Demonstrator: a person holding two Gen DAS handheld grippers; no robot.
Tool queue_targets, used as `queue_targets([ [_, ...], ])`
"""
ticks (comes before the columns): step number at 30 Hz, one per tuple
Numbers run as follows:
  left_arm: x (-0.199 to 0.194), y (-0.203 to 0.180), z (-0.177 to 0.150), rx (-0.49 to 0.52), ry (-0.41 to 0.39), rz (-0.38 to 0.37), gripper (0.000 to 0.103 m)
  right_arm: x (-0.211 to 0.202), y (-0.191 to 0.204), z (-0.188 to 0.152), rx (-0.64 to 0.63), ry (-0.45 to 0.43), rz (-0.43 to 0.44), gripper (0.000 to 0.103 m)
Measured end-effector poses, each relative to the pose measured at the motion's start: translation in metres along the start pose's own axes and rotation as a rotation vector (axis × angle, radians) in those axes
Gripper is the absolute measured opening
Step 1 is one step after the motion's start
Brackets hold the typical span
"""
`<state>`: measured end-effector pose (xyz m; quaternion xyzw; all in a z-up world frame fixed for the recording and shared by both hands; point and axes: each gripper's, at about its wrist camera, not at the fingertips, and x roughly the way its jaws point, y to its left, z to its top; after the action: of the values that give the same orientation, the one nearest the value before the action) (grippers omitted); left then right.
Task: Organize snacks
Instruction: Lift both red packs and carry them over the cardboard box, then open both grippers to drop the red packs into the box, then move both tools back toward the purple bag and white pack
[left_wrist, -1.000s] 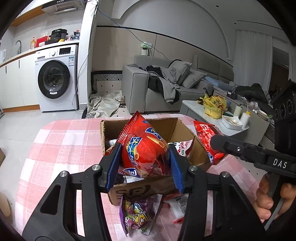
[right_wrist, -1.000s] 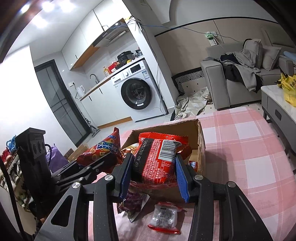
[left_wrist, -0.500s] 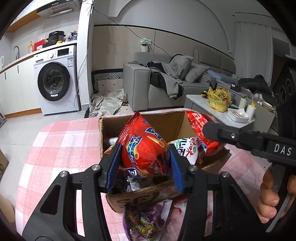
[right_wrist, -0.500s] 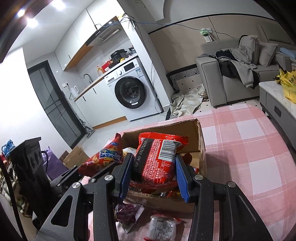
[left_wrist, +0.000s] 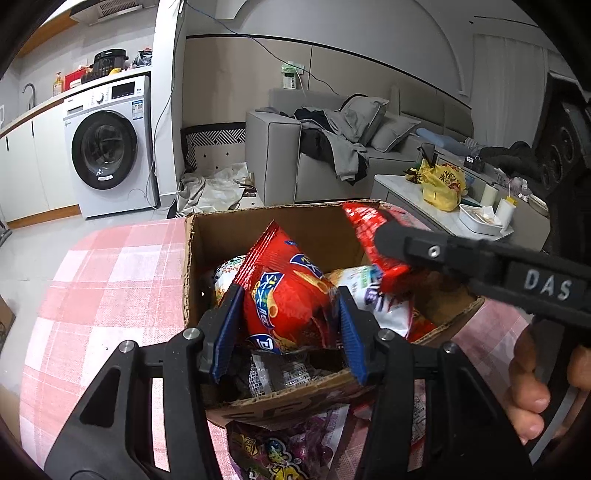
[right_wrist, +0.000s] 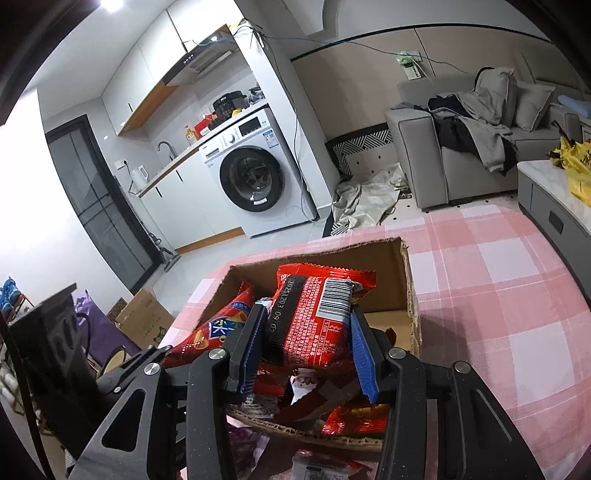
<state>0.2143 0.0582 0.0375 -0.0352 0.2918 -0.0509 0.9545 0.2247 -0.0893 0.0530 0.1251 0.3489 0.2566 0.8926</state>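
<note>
An open cardboard box (left_wrist: 266, 225) (right_wrist: 408, 284) stands on a pink checked tablecloth and holds several snack packets. My left gripper (left_wrist: 288, 321) is shut on a red chip bag (left_wrist: 284, 295) with a blue label, held over the box's near left part. My right gripper (right_wrist: 303, 347) is shut on a red packet (right_wrist: 317, 314) with a barcode, held over the box's near side. In the left wrist view the right gripper's finger (left_wrist: 424, 247) crosses from the right with its red packet (left_wrist: 369, 232) above the box.
A purple snack bag (left_wrist: 280, 450) lies on the cloth in front of the box, partly under it. Another small packet (right_wrist: 317, 465) lies by the near edge. The pink table (right_wrist: 498, 288) stretches right of the box. A sofa, a washing machine and a low table stand behind.
Both grippers have moved forward and down over the box with their packets still held. The box looks closer and more of its contents shows.
</note>
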Motion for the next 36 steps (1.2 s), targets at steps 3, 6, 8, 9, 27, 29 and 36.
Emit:
queue_targets([
  [3,0.001,-0.003,-0.004,-0.005,-0.004,-0.008,0.047,0.01,-0.001,0.0,0.006,0.018,0.001,0.045],
  [6,0.003,-0.004,-0.006,-0.004,-0.019,-0.016,0.047,0.016,0.0,0.003,-0.009,0.014,-0.022,0.045],
  [8,0.004,-0.002,-0.009,-0.004,-0.025,-0.021,0.047,0.017,0.0,0.005,-0.015,0.012,-0.04,0.045],
  [9,0.004,-0.003,-0.01,-0.008,-0.025,-0.026,0.047,0.019,-0.001,0.006,-0.015,0.024,-0.035,0.046],
  [27,-0.049,0.0,-0.021,-0.031,-0.047,-0.01,0.102,-0.06,-0.022,-0.006,-0.052,-0.02,-0.03,0.102],
  [29,-0.063,0.004,-0.024,-0.043,-0.058,0.006,0.102,-0.064,-0.021,-0.012,-0.055,0.004,-0.029,0.102],
  [36,-0.101,0.013,-0.048,-0.046,-0.062,0.038,0.102,-0.078,-0.005,-0.041,-0.117,0.038,-0.043,0.103],
])
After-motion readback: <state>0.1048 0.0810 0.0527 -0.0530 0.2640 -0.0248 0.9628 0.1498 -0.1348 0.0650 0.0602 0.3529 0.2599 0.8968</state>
